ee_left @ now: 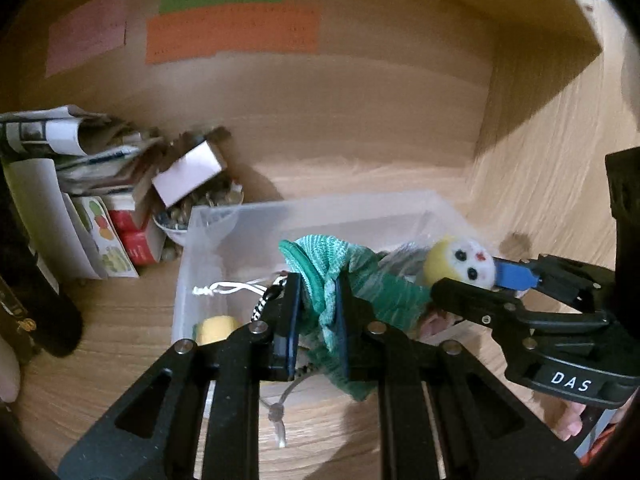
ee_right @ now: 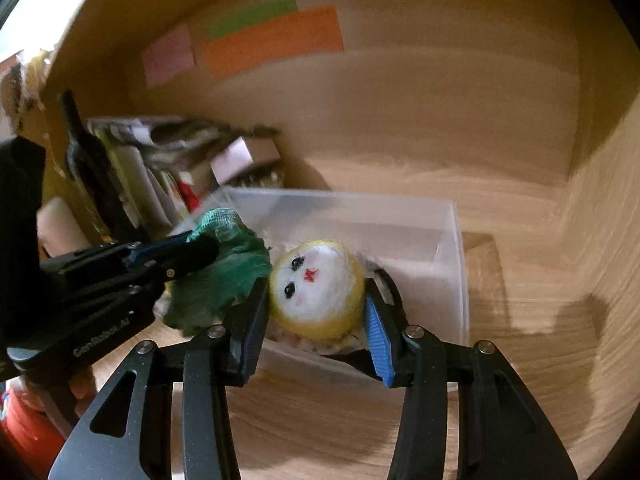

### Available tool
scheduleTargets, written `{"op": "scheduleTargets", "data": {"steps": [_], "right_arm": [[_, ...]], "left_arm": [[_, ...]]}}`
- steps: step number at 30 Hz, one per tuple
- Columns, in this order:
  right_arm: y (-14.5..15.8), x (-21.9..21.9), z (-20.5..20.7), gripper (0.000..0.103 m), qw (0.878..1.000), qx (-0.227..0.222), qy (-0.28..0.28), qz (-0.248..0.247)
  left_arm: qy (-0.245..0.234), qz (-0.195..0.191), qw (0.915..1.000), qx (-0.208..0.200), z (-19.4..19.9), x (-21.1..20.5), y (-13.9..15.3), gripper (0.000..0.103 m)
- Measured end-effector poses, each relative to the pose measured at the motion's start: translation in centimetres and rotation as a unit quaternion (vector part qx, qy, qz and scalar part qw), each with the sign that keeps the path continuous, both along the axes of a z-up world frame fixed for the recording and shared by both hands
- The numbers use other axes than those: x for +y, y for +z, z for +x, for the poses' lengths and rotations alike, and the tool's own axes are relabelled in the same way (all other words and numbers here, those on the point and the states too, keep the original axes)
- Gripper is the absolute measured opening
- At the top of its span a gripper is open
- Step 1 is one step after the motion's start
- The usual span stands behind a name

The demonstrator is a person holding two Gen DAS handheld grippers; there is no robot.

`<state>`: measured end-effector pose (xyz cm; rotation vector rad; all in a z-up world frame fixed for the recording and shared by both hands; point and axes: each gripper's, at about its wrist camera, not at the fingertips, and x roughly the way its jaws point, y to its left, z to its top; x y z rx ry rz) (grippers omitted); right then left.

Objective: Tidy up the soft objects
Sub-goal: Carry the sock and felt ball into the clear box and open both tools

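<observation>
My left gripper (ee_left: 318, 304) is shut on a green knit cloth (ee_left: 340, 276) and holds it over a clear plastic bin (ee_left: 224, 236). My right gripper (ee_right: 316, 300) is shut on a round yellow-and-white felt toy with a face (ee_right: 316, 288), held over the same bin (ee_right: 452, 264). The toy (ee_left: 460, 264) and right gripper (ee_left: 496, 280) show at the right of the left wrist view. The cloth (ee_right: 224, 276) and left gripper (ee_right: 192, 246) show at the left of the right wrist view. A yellow soft item (ee_left: 218, 328) and white cord (ee_left: 232, 290) lie in the bin.
The bin stands on a wooden shelf inside a cubby. Stacked papers and boxes (ee_left: 92, 184) and a bowl of small items (ee_left: 192, 208) stand at the back left. Coloured paper notes (ee_left: 232, 28) are on the back wall. A wooden side wall (ee_left: 532, 92) rises at right.
</observation>
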<state>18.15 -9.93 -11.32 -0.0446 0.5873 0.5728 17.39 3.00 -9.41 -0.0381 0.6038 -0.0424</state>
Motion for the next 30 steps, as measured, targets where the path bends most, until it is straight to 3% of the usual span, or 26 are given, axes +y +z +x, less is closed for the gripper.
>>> {"op": "scheduleTargets", "data": {"steps": [4, 9, 15, 22, 30], "right_arm": [[-0.5, 0.0, 0.2, 0.044, 1.0, 0.001, -0.007, -0.012], [-0.4, 0.0, 0.1, 0.066, 1.0, -0.005, -0.014, -0.017], [1.3, -0.9, -1.1, 0.079, 0.999, -0.042, -0.027, -0.006], [3.9, -2.8, -3.4, 0.079, 0.996, -0.077, -0.026, 0.03], [6.8, -4.1, -7.9, 0.085, 0.988, -0.142, -0.024, 0.05]], "left_arm": [[-0.001, 0.021, 0.9998, 0.004, -0.1, -0.5, -0.1, 0.02], [-0.012, 0.007, 0.9999, 0.001, -1.0, -0.6, 0.7, 0.052], [-0.014, 0.001, 0.9997, -0.018, -2.7, -0.4, 2.2, 0.06], [-0.013, -0.001, 0.9975, -0.07, -6.5, -0.2, 5.1, 0.07], [-0.008, -0.001, 0.9905, -0.137, -11.0, -0.4, 8.2, 0.09]]}}
